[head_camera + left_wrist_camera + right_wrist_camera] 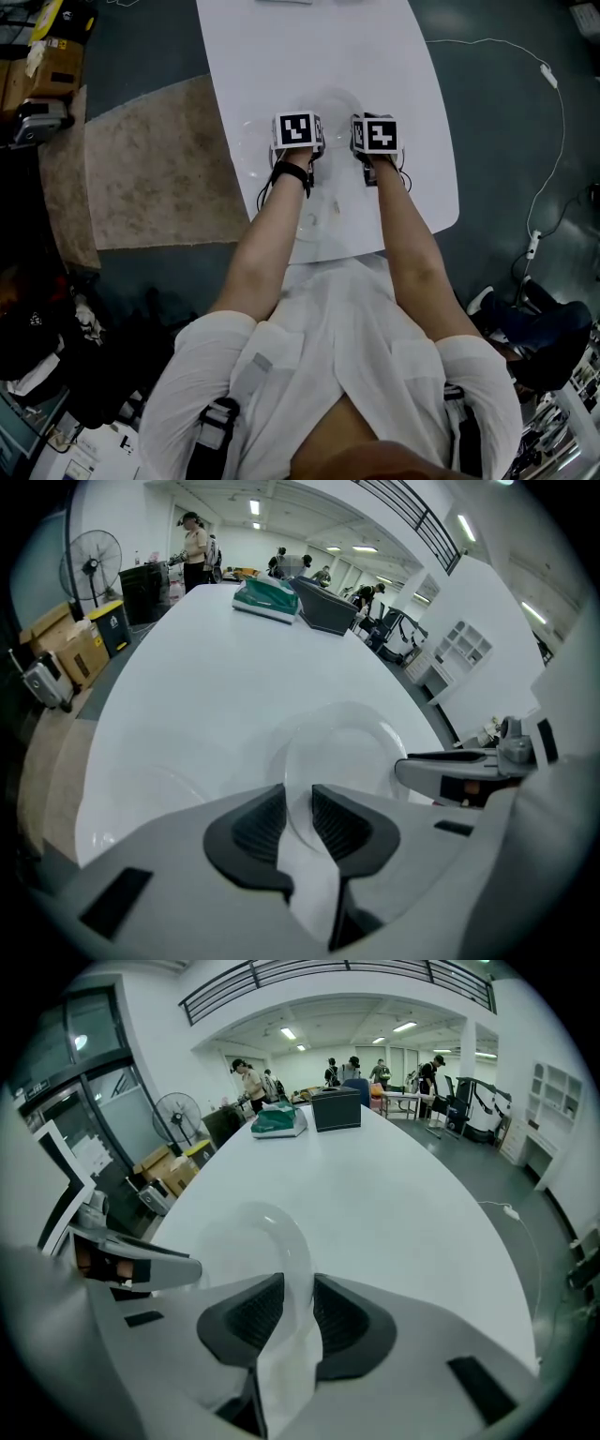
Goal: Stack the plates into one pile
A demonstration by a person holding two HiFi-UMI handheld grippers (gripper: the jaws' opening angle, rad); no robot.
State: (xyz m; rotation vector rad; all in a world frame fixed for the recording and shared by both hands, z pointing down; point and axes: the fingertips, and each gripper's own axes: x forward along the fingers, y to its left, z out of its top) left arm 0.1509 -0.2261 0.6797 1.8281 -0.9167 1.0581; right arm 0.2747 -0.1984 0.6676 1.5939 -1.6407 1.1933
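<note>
Clear plate point(336, 101) lies flat on the white table point(281, 47), about midway across and nearer the person's end, framed by both handheld grippers. The left gripper point(298, 131) stands at the plate's left rim and the right gripper point(375, 136) at its right rim, both pointing steeply down.

In the left gripper view, the rim of the plate point(347, 752) runs between the dark ribbed pads point(258, 822), which stand narrowly apart with a sliver of gap showing, so the left gripper point(298, 808) is not yet clamped. In the right gripper view, the plate point(253, 1232) curves up between the jaws of the right gripper point(298, 1297), whose pads point(337, 1314) sit close on either side of the rim, slightly parted.

A second clear plate point(246, 141) lies just beside the first, toward the table's left edge. At the far end sit a green packet point(265, 597) and a dark box point(328, 607).
</note>
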